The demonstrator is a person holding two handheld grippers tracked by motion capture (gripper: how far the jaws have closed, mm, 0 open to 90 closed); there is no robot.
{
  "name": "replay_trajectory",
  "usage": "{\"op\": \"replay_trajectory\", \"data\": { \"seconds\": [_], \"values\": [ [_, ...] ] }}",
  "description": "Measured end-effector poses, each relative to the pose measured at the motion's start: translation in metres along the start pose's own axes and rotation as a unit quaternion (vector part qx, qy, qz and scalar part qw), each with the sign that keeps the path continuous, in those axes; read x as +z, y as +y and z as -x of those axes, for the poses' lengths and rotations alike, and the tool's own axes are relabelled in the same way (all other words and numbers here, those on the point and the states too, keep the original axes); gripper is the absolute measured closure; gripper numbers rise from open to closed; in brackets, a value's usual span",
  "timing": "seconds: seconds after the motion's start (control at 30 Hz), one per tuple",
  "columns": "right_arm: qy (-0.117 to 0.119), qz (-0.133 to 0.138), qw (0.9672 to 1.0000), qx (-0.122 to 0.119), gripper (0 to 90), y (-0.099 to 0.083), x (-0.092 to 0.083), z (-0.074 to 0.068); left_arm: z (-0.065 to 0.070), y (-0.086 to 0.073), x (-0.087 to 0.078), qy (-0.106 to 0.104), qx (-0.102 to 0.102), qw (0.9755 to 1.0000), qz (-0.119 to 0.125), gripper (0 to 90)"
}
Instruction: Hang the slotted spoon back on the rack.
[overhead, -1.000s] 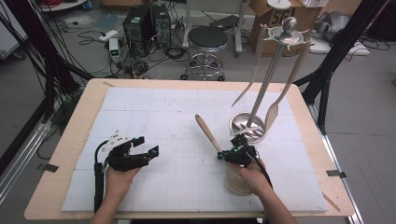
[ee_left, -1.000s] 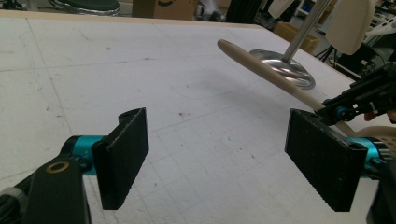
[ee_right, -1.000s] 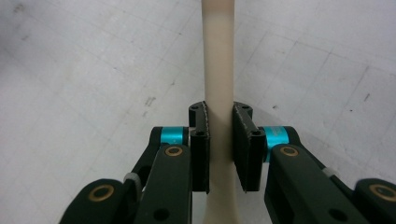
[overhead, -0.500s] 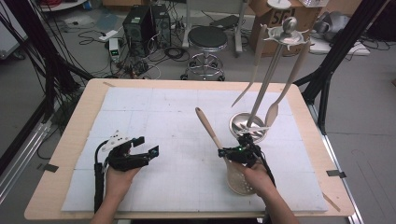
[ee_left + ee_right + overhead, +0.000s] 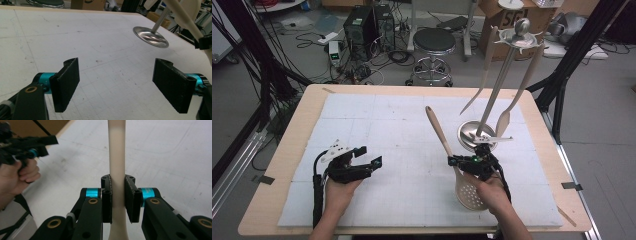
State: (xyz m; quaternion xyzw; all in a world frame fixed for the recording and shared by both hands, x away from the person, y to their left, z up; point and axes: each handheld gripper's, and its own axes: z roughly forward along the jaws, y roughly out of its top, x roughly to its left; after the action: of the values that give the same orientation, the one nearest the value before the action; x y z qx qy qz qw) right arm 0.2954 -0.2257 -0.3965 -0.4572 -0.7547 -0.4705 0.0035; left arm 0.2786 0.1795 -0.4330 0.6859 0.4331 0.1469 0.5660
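A cream slotted spoon [image 5: 470, 192] slants over the white mat, its perforated head near the person and its handle pointing up and away. My right gripper [image 5: 458, 161] is shut on the handle just above the head. In the right gripper view the handle [image 5: 117, 152] runs straight up between my right gripper's [image 5: 117, 195] closed pads. My left gripper [image 5: 364, 164] rests low at the mat's left, open, with nothing between its pads [image 5: 66, 83]. From the left gripper [image 5: 118, 85] view, the round metal stand base [image 5: 150, 37] lies ahead to the right.
A utensil stand [image 5: 475, 135] with a tall pole stands behind the right gripper; a cream spatula [image 5: 484, 70] and a cream spoon [image 5: 518, 95] hang from its top. The white mat [image 5: 377, 125] covers most of the wooden table [image 5: 292, 150].
The right gripper has risen a little with the slotted spoon, and the handle's tip now points higher and farther back. The left gripper has stayed where it was.
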Motion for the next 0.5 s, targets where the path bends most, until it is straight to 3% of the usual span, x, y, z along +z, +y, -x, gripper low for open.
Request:
{"op": "replay_trajectory", "data": {
  "seconds": [0.3,0.5],
  "values": [
    [0.008,0.067,0.9976,0.016,79.0,0.003,-0.026,-0.004,0.000,0.001,0.000,-0.001,0.001,1.0000,0.002,22.3],
    [-0.002,0.103,0.9945,0.020,79.0,0.004,-0.040,0.000,0.000,0.001,-0.001,-0.001,0.001,1.0000,0.002,22.2]
  ]
}}
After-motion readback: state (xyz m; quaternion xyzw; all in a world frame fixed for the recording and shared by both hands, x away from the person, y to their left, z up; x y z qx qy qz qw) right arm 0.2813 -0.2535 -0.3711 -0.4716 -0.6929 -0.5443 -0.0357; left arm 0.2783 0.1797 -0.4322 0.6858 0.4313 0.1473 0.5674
